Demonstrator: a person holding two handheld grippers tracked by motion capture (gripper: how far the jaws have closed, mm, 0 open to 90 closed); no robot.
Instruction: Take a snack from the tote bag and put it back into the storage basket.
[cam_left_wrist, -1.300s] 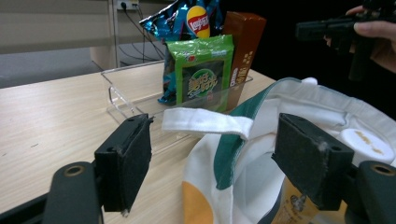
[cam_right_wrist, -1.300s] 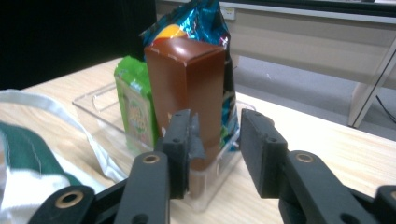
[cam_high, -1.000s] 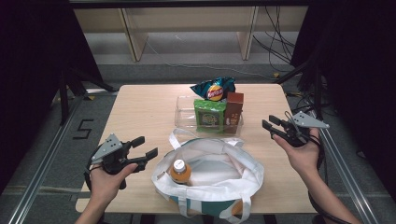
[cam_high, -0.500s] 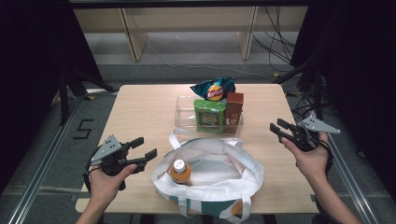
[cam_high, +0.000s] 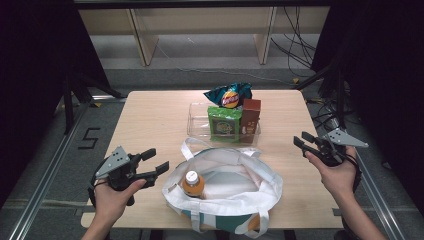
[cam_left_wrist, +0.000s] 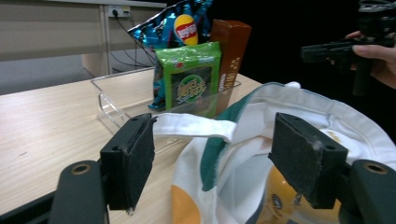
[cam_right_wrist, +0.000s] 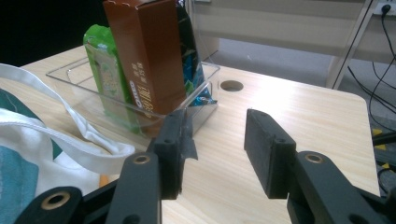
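A white tote bag (cam_high: 225, 175) with green and orange trim lies open at the table's near edge, with an orange-capped bottle (cam_high: 192, 182) standing inside it. Behind it, a clear bin (cam_high: 197, 120) holds a green snack pack (cam_high: 225, 122), a brown box (cam_high: 250, 117) and a blue chips bag (cam_high: 230, 95). My left gripper (cam_high: 159, 158) hangs open just left of the bag, its pads (cam_left_wrist: 135, 158) either side of the bag's rim (cam_left_wrist: 289, 107) without touching it. My right gripper (cam_high: 299, 138) stands open to the right of the bin, with bare table between its pads (cam_right_wrist: 261, 144).
The wooden table (cam_high: 150, 120) has bare room to the left of the bin and along the right side, with a round cable hole (cam_right_wrist: 232, 85) behind the bin. Metal rails (cam_high: 45, 170) run along the floor on both sides. Cables (cam_high: 300, 55) and shelf legs lie beyond the far edge.
My right gripper has drifted to the right, away from the bin, and a little toward the near edge. The left gripper, bag and bin have stayed put.
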